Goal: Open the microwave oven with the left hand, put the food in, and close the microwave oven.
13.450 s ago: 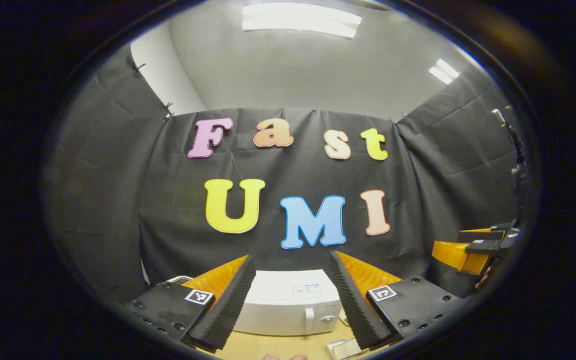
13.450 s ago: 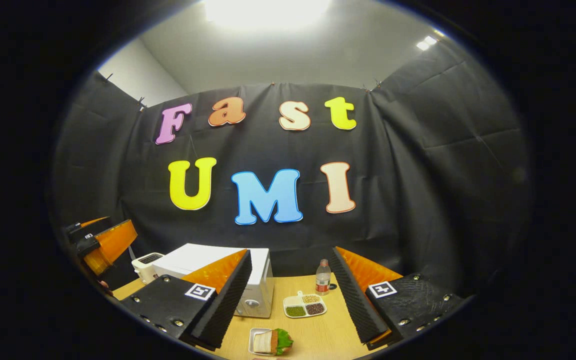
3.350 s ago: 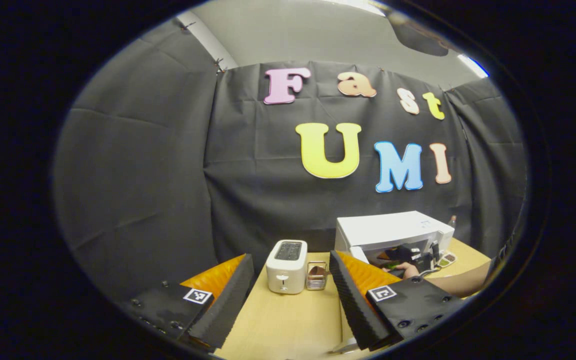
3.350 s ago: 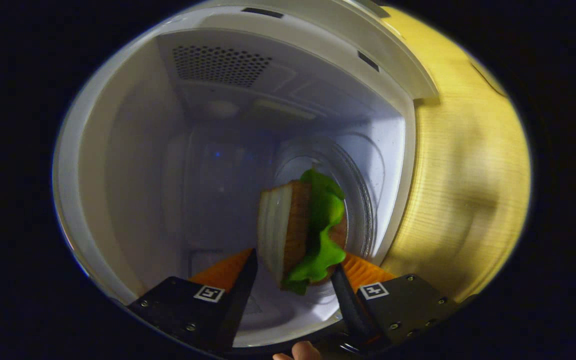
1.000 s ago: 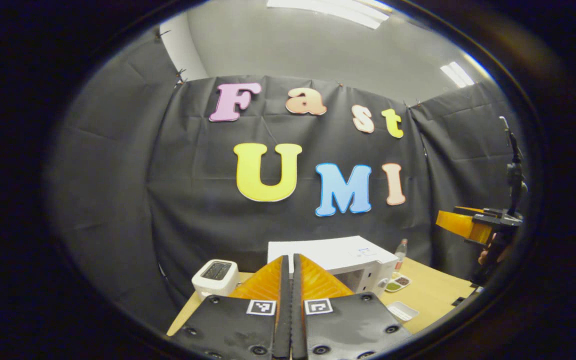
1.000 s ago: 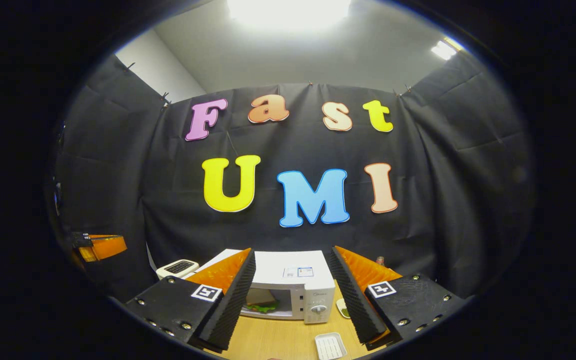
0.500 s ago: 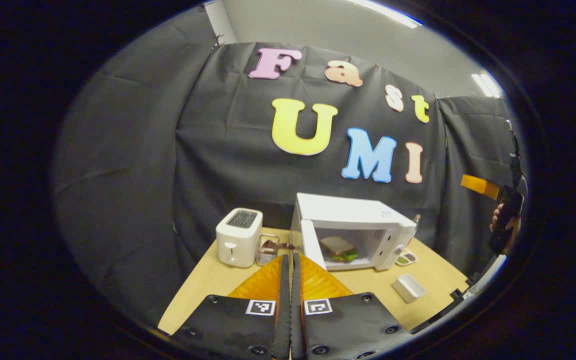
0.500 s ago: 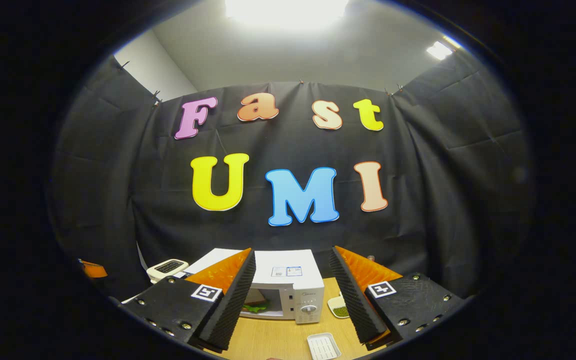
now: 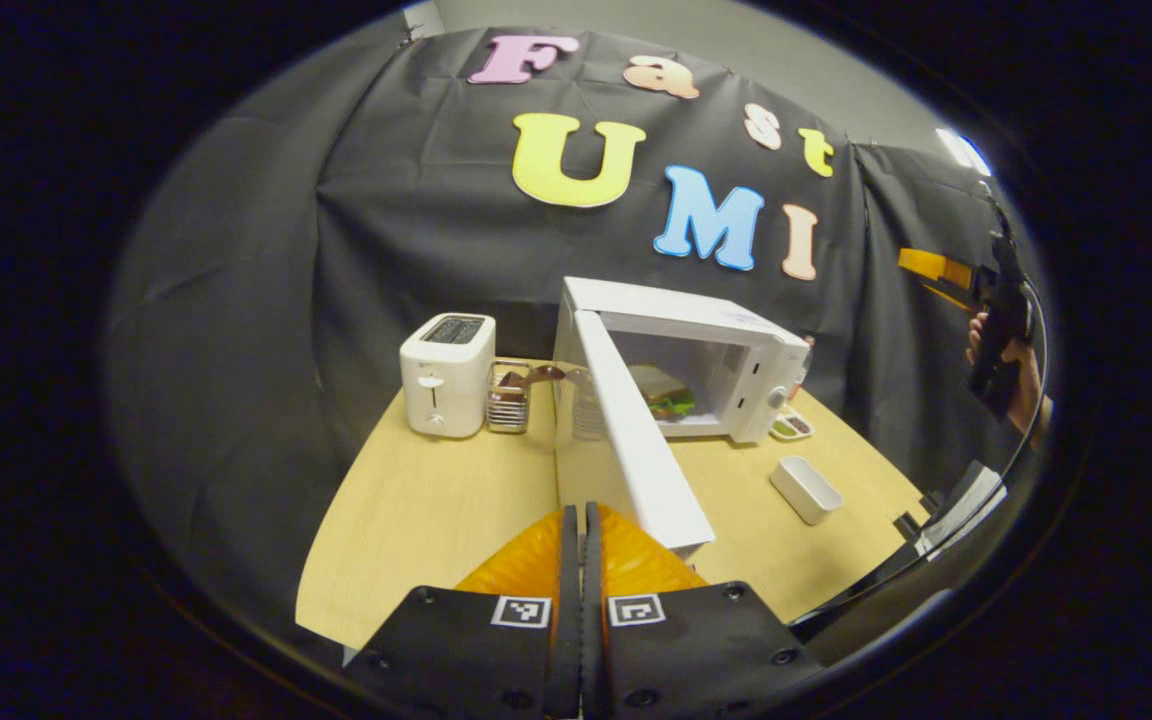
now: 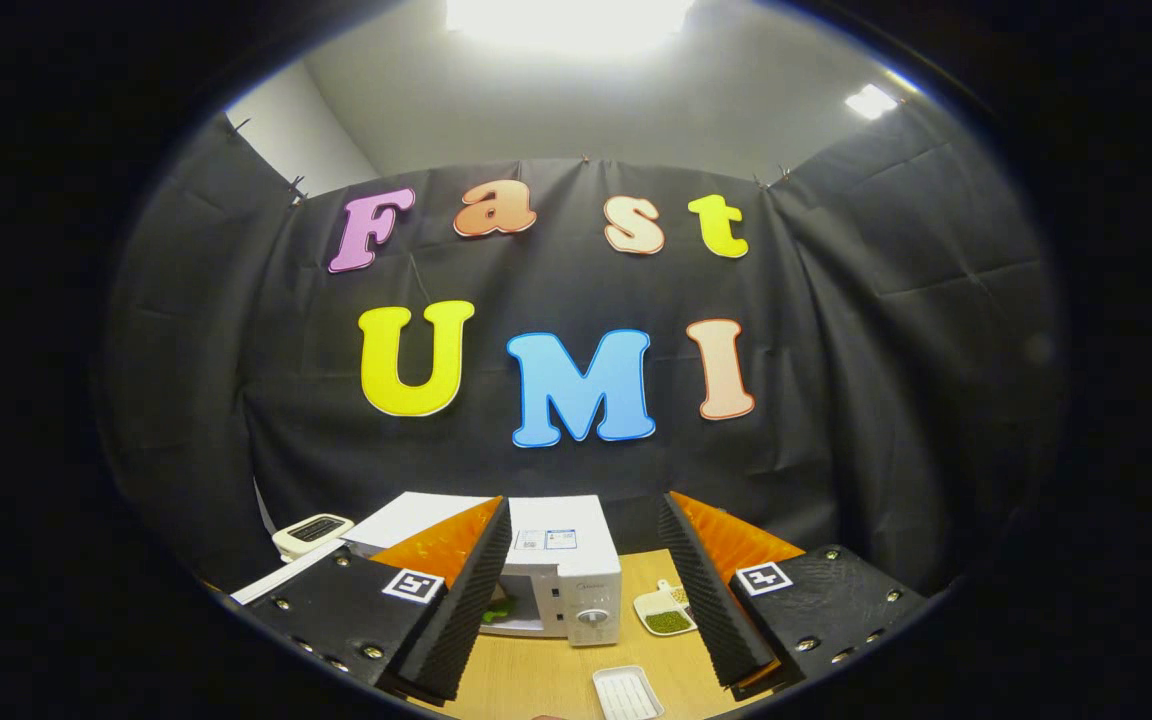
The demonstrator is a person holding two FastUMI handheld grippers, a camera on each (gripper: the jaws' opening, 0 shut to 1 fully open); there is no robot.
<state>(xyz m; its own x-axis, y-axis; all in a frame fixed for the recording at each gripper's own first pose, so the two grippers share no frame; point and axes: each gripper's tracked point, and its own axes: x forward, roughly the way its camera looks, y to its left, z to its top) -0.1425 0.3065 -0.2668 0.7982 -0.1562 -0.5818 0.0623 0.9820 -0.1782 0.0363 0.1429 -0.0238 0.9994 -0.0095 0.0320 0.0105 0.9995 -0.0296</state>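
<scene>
In the left gripper view, the left gripper (image 9: 582, 560) has its two ridged fingers pressed flat together with nothing between them, pointing at the outer edge of the microwave door (image 9: 636, 440), a smooth white slab swung wide toward the camera. The boxy white microwave (image 9: 736, 345) stands on a pale wood-grain table (image 9: 426, 510) with a rounded front edge; inside its cavity lies the food (image 9: 661, 395), a slice of bread with a green leaf, though it is small and partly screened by the door. Left of the oven sit a smooth white toaster (image 9: 444, 372) and a small wire rack (image 9: 509, 398), just beside each other; bare tabletop lies open in front of them. Right of the door a white rectangular tray (image 9: 806, 488) rests well apart from the oven, and a divided dish (image 9: 789, 427) sits near the oven's right front corner. At far right a hand (image 9: 1021, 365) holds the right gripper (image 9: 921, 265) high above the table. In the right gripper view, the right gripper (image 10: 581, 580) has its fingers spread wide and empty, framing the microwave (image 10: 561, 560), the ribbed white tray (image 10: 626, 692) and the divided dish (image 10: 664, 608), with open table (image 10: 536, 680) between.
</scene>
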